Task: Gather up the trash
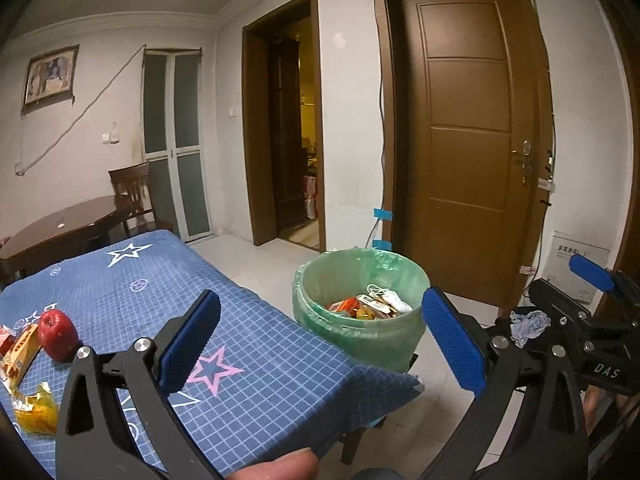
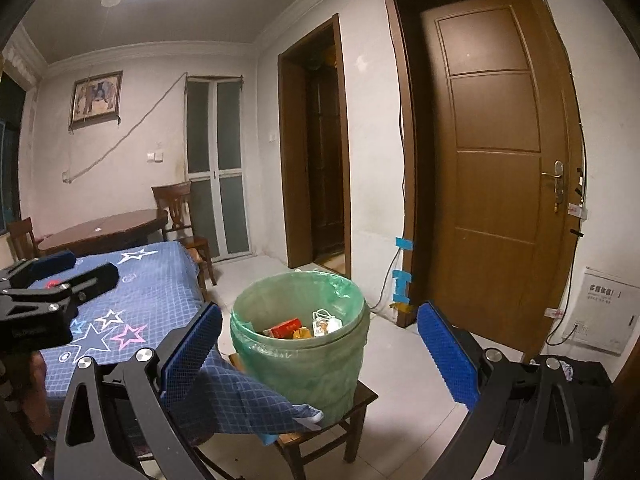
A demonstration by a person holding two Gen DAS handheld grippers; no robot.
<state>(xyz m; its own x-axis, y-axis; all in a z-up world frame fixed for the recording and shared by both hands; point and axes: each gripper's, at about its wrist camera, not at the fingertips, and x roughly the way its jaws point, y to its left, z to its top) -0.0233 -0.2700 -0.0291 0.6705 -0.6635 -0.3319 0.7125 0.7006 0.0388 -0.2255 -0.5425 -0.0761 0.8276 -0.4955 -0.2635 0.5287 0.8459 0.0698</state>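
Observation:
A green-lined trash bin [image 1: 360, 308] with wrappers inside stands on a small wooden stool beside the table; it also shows in the right wrist view [image 2: 300, 344]. On the blue star-patterned tablecloth [image 1: 160, 292] lie a yellow wrapper [image 1: 36, 412], a red-and-white carton [image 1: 20, 354] and a red apple [image 1: 58, 334]. My left gripper [image 1: 320, 340] is open and empty, above the table's right edge. My right gripper [image 2: 320, 356] is open and empty, in front of the bin. It appears at the right of the left wrist view [image 1: 580, 300], where a crumpled bluish scrap [image 1: 530, 324] shows by it.
A closed brown door [image 2: 496, 200] and an open doorway [image 2: 320, 152] are behind the bin. A round wooden table [image 2: 104, 232] with chairs stands at the far left. A dark bag [image 2: 576, 396] lies on the tiled floor at right.

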